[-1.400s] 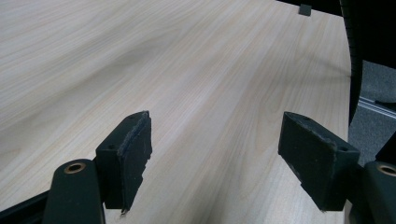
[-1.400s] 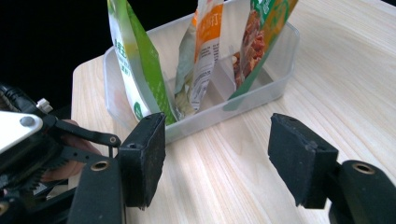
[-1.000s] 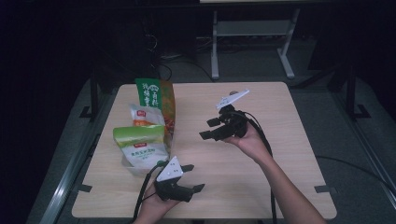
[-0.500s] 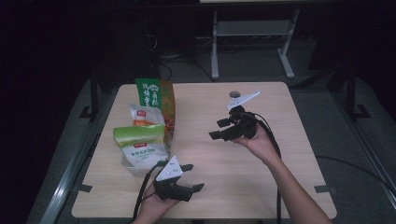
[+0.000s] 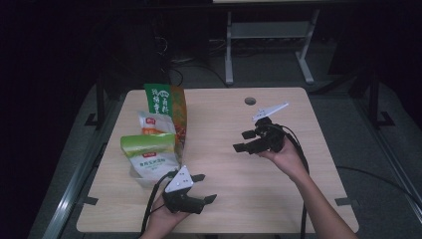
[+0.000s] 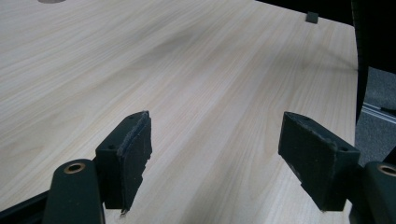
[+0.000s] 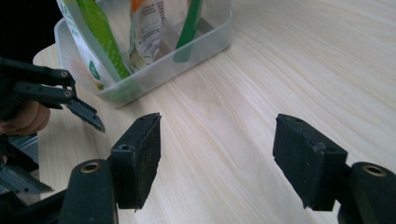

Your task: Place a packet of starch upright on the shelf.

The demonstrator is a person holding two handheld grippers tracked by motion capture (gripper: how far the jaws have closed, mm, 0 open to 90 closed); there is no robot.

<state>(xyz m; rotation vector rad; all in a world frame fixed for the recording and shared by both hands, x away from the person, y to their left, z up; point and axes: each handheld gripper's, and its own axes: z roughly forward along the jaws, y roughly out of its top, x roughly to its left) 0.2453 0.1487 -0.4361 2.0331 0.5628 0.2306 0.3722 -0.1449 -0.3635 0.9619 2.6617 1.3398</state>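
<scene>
My left gripper (image 5: pixel 205 187) rests low at the table's front edge, jaws open over bare wood, nothing between its pads (image 6: pixel 130 158). A hand holds my right gripper (image 5: pixel 242 141) above the table's right half, pointing left, jaws wide open and empty (image 7: pixel 217 154). The right gripper view looks toward a clear plastic bin (image 7: pixel 187 56) with several snack bags. In that view the left gripper (image 7: pixel 84 102) is at the left edge. From above, the bin (image 5: pixel 137 174) stands at the table's left with a green-and-white bag (image 5: pixel 149 152), an orange-topped bag (image 5: pixel 155 124) and a tall green bag (image 5: pixel 163 99).
The light wooden table (image 5: pixel 224 209) has a round cable hole (image 5: pixel 250 101) near its back edge. Cables trail from both grippers toward the front. A metal stand (image 5: pixel 268 30) is on the dark floor behind the table.
My right gripper has drifted to the right and slightly toward the front of the table, still open. The left gripper and the bags have not moved.
</scene>
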